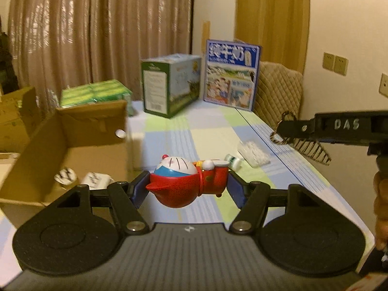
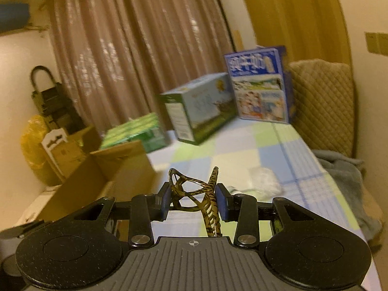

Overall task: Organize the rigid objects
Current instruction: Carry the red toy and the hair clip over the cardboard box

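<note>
Left wrist view shows the left gripper (image 1: 188,189) clamping the toy (image 1: 186,181) above the counter (image 1: 213,131), right gripper (image 2: 192,200) pinching the clip (image 2: 194,191); carry each level over the box (image 1: 48,150) before releasing low.

Checked tabletop (image 1: 213,131) with boxes
An open cardboard box (image 1: 72,150), green box (image 1: 169,84), blue carton (image 1: 231,75), clear packet (image 1: 253,154) rest on it.

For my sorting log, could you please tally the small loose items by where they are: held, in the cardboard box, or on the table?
Held: 2, the toy in the left gripper, the hair clip in the right gripper
In the cardboard box: 2 white items
On the table: 2, small bottle, plastic packet
Total: 6
</note>
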The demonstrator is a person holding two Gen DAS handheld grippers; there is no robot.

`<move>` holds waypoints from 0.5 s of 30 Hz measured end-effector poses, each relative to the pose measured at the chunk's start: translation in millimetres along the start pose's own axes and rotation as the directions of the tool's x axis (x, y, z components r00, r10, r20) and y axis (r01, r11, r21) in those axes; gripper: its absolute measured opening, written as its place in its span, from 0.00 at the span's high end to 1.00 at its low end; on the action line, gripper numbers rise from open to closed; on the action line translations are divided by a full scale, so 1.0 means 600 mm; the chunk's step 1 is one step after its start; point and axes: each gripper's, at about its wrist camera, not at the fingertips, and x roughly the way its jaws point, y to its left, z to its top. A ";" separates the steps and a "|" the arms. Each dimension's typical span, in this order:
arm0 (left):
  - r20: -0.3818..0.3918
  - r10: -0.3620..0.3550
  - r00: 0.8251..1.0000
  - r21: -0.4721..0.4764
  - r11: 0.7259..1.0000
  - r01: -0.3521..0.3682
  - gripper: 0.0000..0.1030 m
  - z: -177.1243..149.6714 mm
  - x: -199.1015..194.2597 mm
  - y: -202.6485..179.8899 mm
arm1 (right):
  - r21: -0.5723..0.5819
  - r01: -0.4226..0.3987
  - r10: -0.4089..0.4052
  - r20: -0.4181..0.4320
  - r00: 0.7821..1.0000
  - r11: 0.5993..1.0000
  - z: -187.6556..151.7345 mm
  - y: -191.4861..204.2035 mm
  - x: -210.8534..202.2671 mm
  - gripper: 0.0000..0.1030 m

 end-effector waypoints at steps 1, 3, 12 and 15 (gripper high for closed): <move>0.008 0.010 1.000 -0.006 1.000 -0.010 0.38 0.004 -0.007 0.009 | -0.009 -0.014 0.014 0.001 1.000 1.000 0.002 0.010 0.003 0.66; 0.016 0.031 0.999 -0.016 0.999 -0.031 0.38 0.010 -0.018 0.027 | -0.030 -0.048 0.048 0.003 0.999 0.998 0.004 0.036 0.012 0.66; 0.025 0.130 0.991 -0.043 0.991 -0.129 0.38 0.023 -0.052 0.125 | -0.084 -0.178 0.177 -0.025 0.984 0.980 -0.005 0.124 0.060 0.66; 0.026 0.159 0.987 -0.041 0.987 -0.158 0.38 0.030 -0.054 0.162 | -0.090 -0.212 0.209 -0.043 0.977 0.973 -0.007 0.147 0.081 0.66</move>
